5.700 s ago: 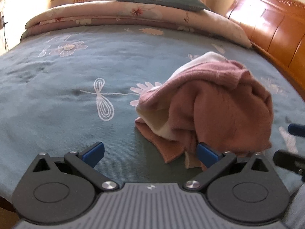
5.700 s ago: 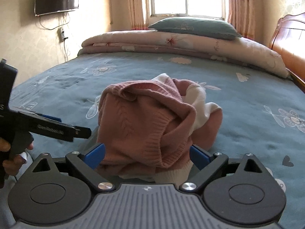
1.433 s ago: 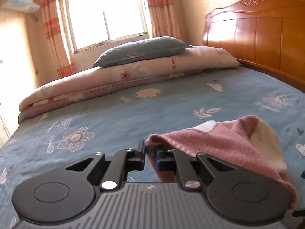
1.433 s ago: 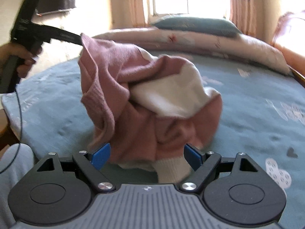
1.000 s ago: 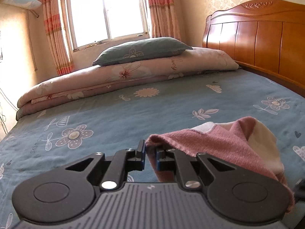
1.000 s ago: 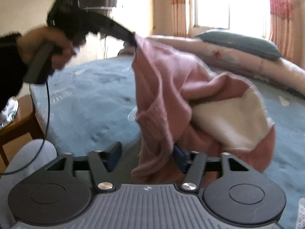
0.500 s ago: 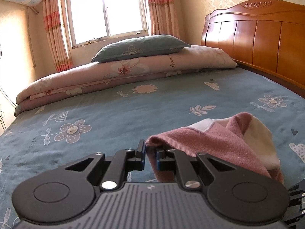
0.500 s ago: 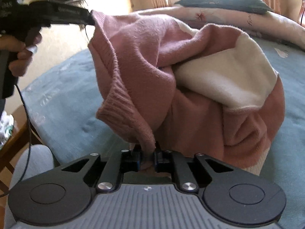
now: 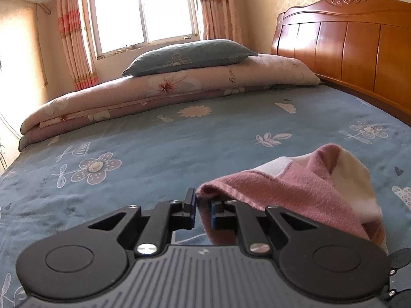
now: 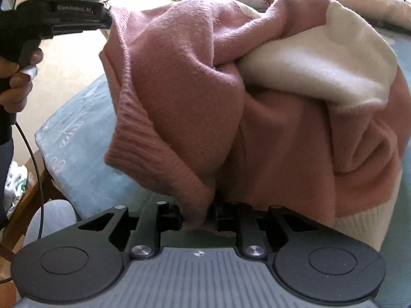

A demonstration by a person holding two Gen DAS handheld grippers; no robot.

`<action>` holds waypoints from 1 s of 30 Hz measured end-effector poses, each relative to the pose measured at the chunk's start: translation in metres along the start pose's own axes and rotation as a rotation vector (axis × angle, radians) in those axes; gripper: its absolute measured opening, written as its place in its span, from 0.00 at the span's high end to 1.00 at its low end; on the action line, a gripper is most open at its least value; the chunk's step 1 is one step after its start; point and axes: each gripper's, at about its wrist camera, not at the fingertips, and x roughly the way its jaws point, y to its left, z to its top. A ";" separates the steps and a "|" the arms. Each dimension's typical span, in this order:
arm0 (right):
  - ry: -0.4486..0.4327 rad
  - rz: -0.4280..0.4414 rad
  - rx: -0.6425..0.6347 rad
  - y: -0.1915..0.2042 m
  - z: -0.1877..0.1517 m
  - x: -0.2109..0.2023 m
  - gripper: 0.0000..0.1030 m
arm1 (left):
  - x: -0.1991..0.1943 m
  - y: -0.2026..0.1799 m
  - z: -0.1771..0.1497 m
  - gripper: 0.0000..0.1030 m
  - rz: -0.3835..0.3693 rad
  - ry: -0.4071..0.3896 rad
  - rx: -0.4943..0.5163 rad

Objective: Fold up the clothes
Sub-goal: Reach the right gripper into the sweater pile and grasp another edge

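Left gripper (image 9: 203, 211): its fingers are pinching a pink edge of the sweater (image 10: 257, 97), with only a narrow gap of cloth between them.
Left gripper, seen from the right wrist view (image 10: 109, 20): it is holding the sweater's upper corner high, and a person's hand (image 10: 18, 77) is gripping its handle at the left edge.
Right gripper (image 10: 196, 218): it is clamping tight on the ribbed pink hem, which is bunching between its fingers.
Sweater: pink with cream panels, it is hanging crumpled between the two grippers, lifted above the bed (image 9: 154, 148).
Sweater, left wrist view (image 9: 308, 192): it is draping to the right and down from the pinched edge.
Bed: a blue sheet with flower prints is covering it, and a wooden headboard (image 9: 346, 46) is standing at the right.
Bedding: a folded pink quilt (image 9: 167, 92) is lying along the far side, with a blue pillow (image 9: 190, 56) resting on top.
Window (image 9: 143, 10): it is letting in bright light between striped curtains.
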 end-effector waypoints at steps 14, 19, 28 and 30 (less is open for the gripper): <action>-0.105 0.235 -0.024 -0.009 -0.023 -0.005 0.00 | 0.003 0.002 -0.002 0.89 0.006 0.015 -0.016; -0.106 0.184 -0.010 -0.008 -0.022 -0.011 0.00 | 0.003 0.004 -0.005 0.88 0.007 0.020 -0.022; -0.121 0.141 0.022 -0.014 -0.030 -0.030 0.08 | 0.005 0.006 -0.006 0.87 0.005 0.023 -0.035; -0.119 0.104 0.019 -0.011 -0.029 -0.030 0.27 | 0.005 0.007 -0.006 0.87 0.008 0.021 -0.037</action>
